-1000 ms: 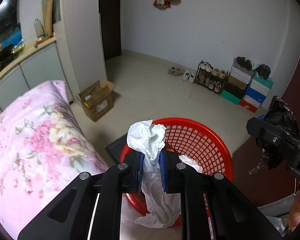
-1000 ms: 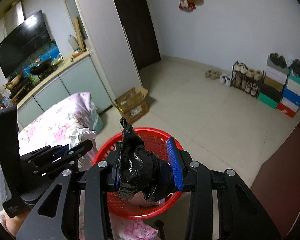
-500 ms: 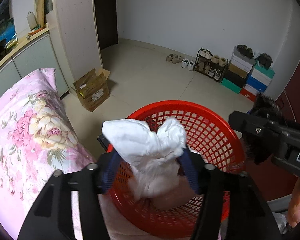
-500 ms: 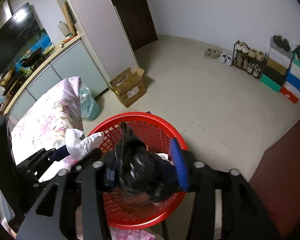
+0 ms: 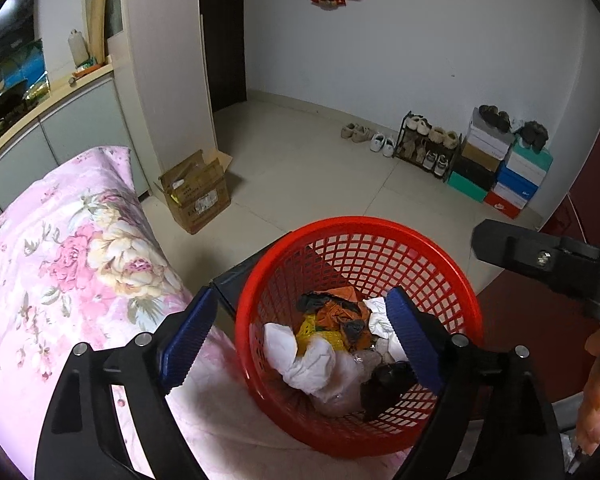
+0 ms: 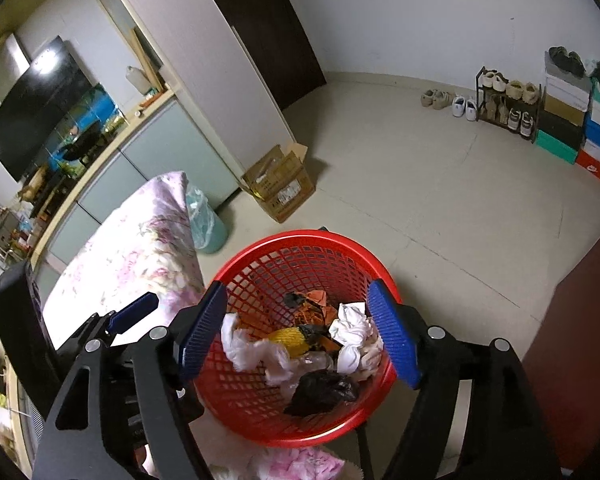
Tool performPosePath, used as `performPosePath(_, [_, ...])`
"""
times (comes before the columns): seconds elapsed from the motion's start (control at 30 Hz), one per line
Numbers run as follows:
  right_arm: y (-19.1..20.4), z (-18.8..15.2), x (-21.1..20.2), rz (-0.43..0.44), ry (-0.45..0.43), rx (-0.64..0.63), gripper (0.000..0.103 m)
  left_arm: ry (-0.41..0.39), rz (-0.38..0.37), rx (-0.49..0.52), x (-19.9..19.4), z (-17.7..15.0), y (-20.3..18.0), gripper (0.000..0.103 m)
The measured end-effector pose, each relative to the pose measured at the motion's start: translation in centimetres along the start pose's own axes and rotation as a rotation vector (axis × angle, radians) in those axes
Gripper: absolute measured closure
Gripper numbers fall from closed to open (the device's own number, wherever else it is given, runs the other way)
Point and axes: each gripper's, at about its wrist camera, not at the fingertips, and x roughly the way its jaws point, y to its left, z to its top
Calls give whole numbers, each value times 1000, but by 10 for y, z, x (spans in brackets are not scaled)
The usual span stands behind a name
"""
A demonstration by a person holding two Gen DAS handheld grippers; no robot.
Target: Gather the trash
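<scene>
Trash fills the bottom of the round red plastic mesh basket (image 5: 356, 320), which stands at the edge of the pink floral-print bedcover (image 5: 72, 264), above the pale tiled floor (image 5: 320, 184). Going left to right, the left hand-held gripper (image 5: 300, 340) has just been opening and now stands wide apart with nothing between its blue pads; beneath it lies the crumpled white plastic bag (image 5: 300, 356), beside orange and yellow wrappers. Further right, the crumpled black plastic bag (image 6: 324, 392) rests near the basket's near wall, under the right hand-held gripper (image 6: 300, 336), whose jaws have also just been opening and are empty. Both pieces seem delivered. The risk I see is the basket's perch: a jaw catching the rim on the way out could tip it off the soft bedcover and spill everything onto the floor.
</scene>
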Motion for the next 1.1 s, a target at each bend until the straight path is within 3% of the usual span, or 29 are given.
performPosePath(0.17, [2,-11,-26,-6,-46,-16,22,-39,24,-7,-24,-3,2,19])
performPosePath(0.53, [32,-59,-67,-36,-156,-159,7,-197,184,-51,-106,-30,21,13])
performPosePath(0.77, [65,-93,-88,-47,-235,-261,7,-264,267,-129,-153,-60,43,12])
performPosePath(1.1, [80,-124,-101,-25,-260,-303,7,-321,345,-197,-201,-103,53,11])
